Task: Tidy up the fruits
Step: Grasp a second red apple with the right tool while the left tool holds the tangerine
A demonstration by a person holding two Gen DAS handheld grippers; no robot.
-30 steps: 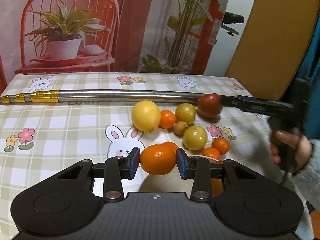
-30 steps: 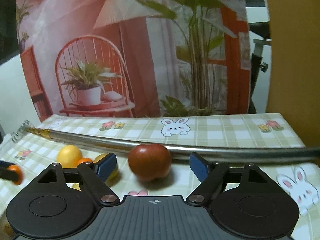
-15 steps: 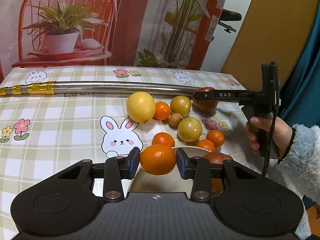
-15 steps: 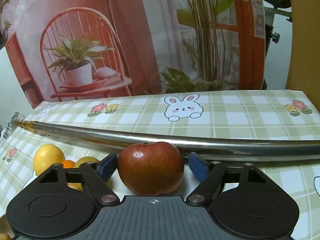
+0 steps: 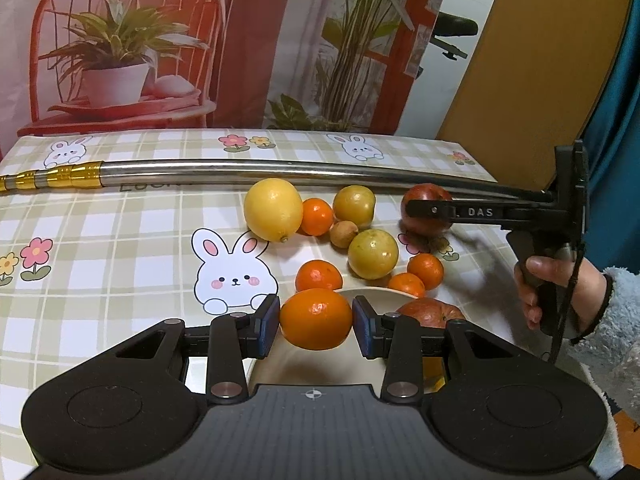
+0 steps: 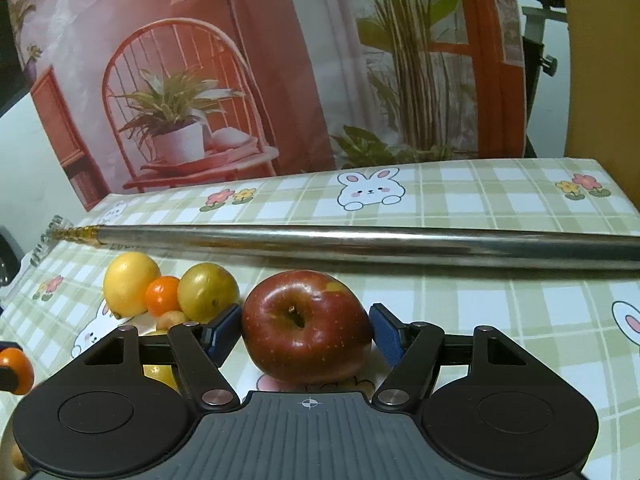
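Note:
My left gripper (image 5: 315, 330) is shut on a large orange (image 5: 316, 312) and holds it just above a white plate (image 5: 372, 292), where a red apple (image 5: 430, 314) lies. My right gripper (image 6: 306, 334) straddles another red apple (image 6: 304, 328) that rests on the tablecloth. Both blue pads (image 6: 228, 326) lie against its sides. In the left wrist view the same apple (image 5: 426, 196) shows behind one black finger of the right gripper (image 5: 416, 210). A lemon (image 5: 273, 209), two yellow-green fruits (image 5: 373, 254), a small brown fruit (image 5: 343, 234) and several mandarins (image 5: 319, 275) lie loose between them.
A long metal pole (image 5: 240, 168) with a gold end lies across the table behind the fruit. A person's hand (image 5: 552, 280) in a fluffy sleeve grips the right gripper's handle at the table's right edge. A printed backdrop stands behind the table.
The right gripper came forward and down over the red apple, and its jaws narrowed until the pads reached its sides. The left gripper kept still with the orange.

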